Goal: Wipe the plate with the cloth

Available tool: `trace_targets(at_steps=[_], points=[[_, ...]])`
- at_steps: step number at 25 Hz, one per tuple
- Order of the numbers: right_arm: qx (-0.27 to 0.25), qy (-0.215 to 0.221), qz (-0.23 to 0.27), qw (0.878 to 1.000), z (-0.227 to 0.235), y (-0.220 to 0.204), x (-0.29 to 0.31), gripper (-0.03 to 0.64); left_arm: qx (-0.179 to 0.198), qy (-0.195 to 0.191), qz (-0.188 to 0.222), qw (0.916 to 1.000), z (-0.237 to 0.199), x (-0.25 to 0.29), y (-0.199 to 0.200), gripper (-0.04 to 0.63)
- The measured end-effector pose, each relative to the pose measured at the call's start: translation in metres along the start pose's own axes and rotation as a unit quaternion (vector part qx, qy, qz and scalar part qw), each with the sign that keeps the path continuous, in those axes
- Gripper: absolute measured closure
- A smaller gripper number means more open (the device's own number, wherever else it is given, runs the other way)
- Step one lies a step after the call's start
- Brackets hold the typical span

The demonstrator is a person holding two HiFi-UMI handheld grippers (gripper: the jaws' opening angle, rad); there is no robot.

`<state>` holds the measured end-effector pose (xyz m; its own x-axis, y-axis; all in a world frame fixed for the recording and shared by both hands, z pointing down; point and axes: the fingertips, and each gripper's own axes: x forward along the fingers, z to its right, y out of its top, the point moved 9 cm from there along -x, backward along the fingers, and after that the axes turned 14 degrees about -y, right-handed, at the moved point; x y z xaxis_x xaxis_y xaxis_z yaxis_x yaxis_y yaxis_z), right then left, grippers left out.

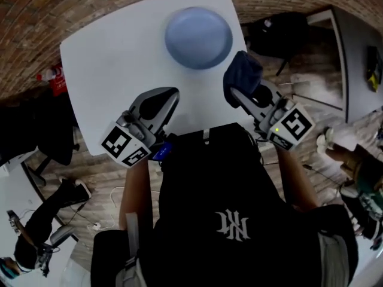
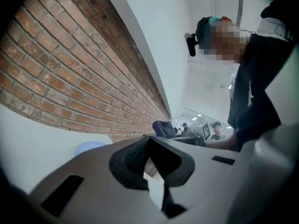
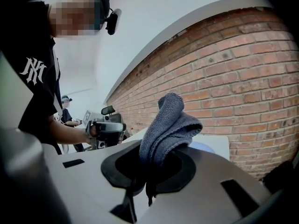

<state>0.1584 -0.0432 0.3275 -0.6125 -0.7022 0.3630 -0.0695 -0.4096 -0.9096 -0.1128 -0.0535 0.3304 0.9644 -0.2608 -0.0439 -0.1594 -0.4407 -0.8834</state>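
Right gripper [image 1: 238, 95] clamps the dark blue cloth [image 1: 243, 72], centre-right | left gripper [image 1: 172, 93], centre-left, jaws together, empty | blue plate [image 1: 198, 37], upper centre, on white table [image 1: 114, 58], near the cloth

Black short-sleeved T-shirt [image 1: 203, 178] with white chest monogram [image 1: 232, 225]

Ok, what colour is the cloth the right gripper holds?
Dark greyish blue; the cloth shows best in the right gripper view.
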Motion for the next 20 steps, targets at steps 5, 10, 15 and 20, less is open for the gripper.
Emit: trace_targets(at_steps=[5,10,15,20], points=[[-0.004,0.031,-0.017,0.999,0.032,0.003,0.027,0.541,-0.028,0.103,-0.060,0.9924,-0.034,-0.003,-0.020,0.592],[-0.030,0.061,-0.030,0.997,0.056,0.002,0.058,0.541,-0.082,0.152,-0.049,0.9838,-0.068,-0.018,-0.038,0.592],[-0.068,0.058,-0.036,0.995,0.073,0.001,0.085,0.541,-0.131,0.172,-0.036,0.9757,-0.109,-0.016,-0.057,0.592],[-0.084,0.071,-0.018,0.994,0.080,0.011,0.121,0.541,-0.170,0.205,-0.042,0.9629,-0.154,-0.011,-0.073,0.589]])
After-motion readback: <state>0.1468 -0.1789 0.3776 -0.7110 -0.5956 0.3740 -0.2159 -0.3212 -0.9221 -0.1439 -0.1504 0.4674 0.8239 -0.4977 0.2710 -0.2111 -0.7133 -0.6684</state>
